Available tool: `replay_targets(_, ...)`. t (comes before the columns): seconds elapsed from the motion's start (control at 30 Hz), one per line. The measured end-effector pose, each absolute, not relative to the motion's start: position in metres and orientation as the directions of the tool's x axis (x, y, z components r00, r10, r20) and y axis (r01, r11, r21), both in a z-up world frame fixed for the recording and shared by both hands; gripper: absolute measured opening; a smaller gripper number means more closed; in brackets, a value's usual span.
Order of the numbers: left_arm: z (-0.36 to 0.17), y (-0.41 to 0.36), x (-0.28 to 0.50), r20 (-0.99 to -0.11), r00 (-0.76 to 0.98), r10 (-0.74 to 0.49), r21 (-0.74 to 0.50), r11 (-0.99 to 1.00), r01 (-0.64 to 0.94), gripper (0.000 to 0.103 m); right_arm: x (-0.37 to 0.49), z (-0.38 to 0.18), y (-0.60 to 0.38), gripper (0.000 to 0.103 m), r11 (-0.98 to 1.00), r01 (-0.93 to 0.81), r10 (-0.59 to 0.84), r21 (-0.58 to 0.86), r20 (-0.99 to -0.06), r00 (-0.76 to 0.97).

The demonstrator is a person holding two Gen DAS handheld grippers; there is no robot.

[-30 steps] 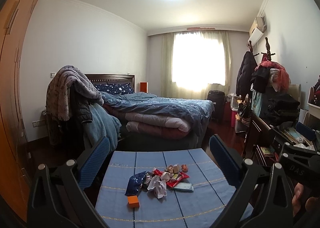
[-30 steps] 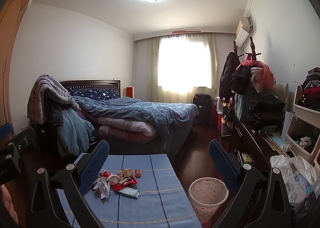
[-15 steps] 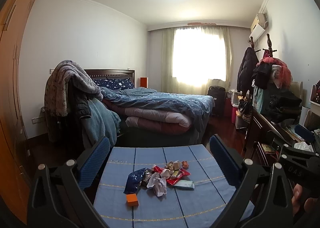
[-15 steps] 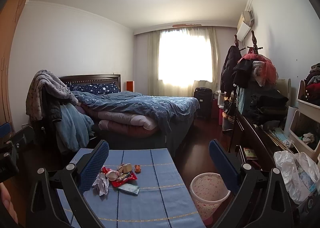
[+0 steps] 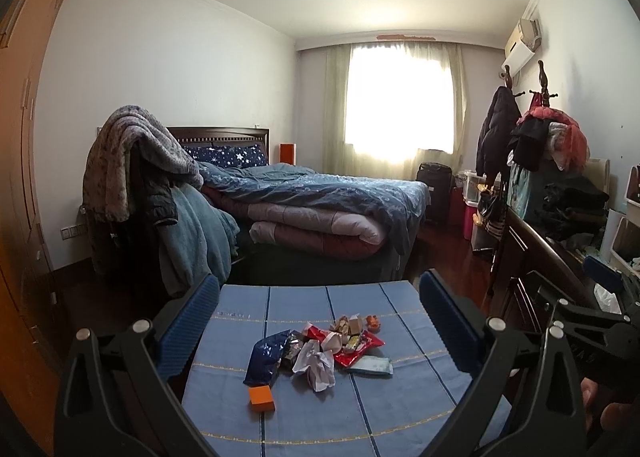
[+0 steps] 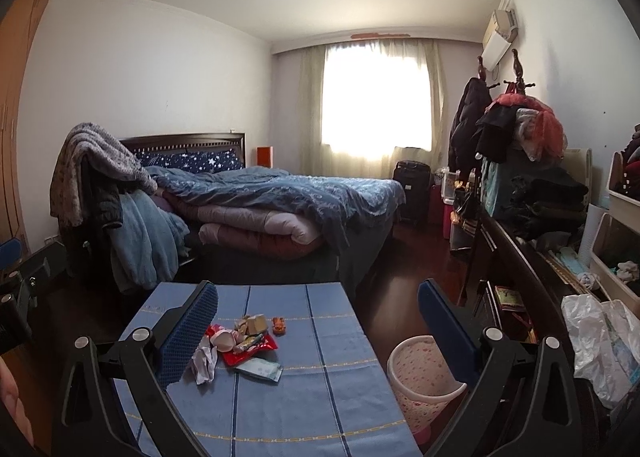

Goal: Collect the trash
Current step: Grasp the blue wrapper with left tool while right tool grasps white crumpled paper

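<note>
I hold my left hand-held gripper (image 5: pixel 319 315) wide open and empty, raised above the near end of the worktop (image 5: pixel 400 409). My right hand-held gripper (image 6: pixel 318 317) is the same: spread wide, gripping nothing. Judgement: both are held high and back to survey the litter before I pick a first piece; nothing is collected yet.

The trash sits in one loose cluster near the middle of the blue striped cloth. From the cluster's centre, left wrist view:
- crumpled white tissue (image 5: pixel 316 365), about 6 o'clock;
- dark blue foil wrapper (image 5: pixel 264 357), 9 o'clock, touching the pile;
- small orange box (image 5: pixel 262 398), 7 o'clock, just apart from the rest;
- red wrapper (image 5: pixel 360 347), 3 o'clock, with small sweet papers lying on it;
- pale green packet (image 5: pixel 370 366), 4 o'clock, at the red wrapper's edge;
- small orange sweet (image 5: pixel 373 321), 1 o'clock, near the pile.

Judgement: the orange box, lying free, looks the easiest first grasp; the thin flat packet looks hardest to pinch.

What each view gives:
- The right wrist view shows the pink speckled wastebasket (image 6: pixel 424 377) on the floor just beside the worktop's right edge, plainly where the pieces should go. The left wrist view does not show it.
- The right view hides the blue foil wrapper and orange box behind its own left finger; only the left view shows them.
- Each view catches the other gripper's body at its edge.
</note>
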State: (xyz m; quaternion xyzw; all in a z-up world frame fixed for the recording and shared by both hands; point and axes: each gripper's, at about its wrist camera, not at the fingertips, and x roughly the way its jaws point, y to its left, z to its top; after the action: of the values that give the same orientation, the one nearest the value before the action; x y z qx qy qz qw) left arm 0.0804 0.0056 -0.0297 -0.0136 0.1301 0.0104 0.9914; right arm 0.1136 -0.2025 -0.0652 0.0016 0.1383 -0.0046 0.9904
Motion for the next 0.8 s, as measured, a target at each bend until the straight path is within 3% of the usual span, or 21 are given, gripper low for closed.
replay_targets(0.13,-0.045,0.012,0.099,-0.299,0.954,0.022,-0.034,0.999,-0.033,0.1,0.132,-0.08,-0.199,0.1,1.0,0.002,-0.001,0.002,-0.316,0.949)
replay_targets(0.27,-0.077,0.025,0.13,-0.394,0.919,0.026,-0.061,0.997,-0.055,0.1,0.158,-0.105,-0.194,0.1,1.0,-0.011,0.014,0.011,-0.389,0.921)
replay_targets(0.5,-0.176,0.067,0.2,-0.597,0.802,0.03,-0.11,0.987,-0.119,0.1,0.213,-0.167,-0.181,0.1,0.999,-0.05,0.047,0.008,-0.533,0.845)
replay_targets(0.67,-0.225,0.078,0.246,-0.672,0.74,0.032,-0.11,0.984,-0.142,0.1,0.25,-0.21,-0.166,0.1,0.996,-0.093,0.079,0.011,-0.63,0.772)
replay_targets(0.8,-0.254,0.084,0.281,-0.714,0.695,0.086,-0.054,0.983,-0.177,0.1,0.266,-0.229,-0.155,0.1,0.993,-0.12,0.092,0.002,-0.654,0.751)
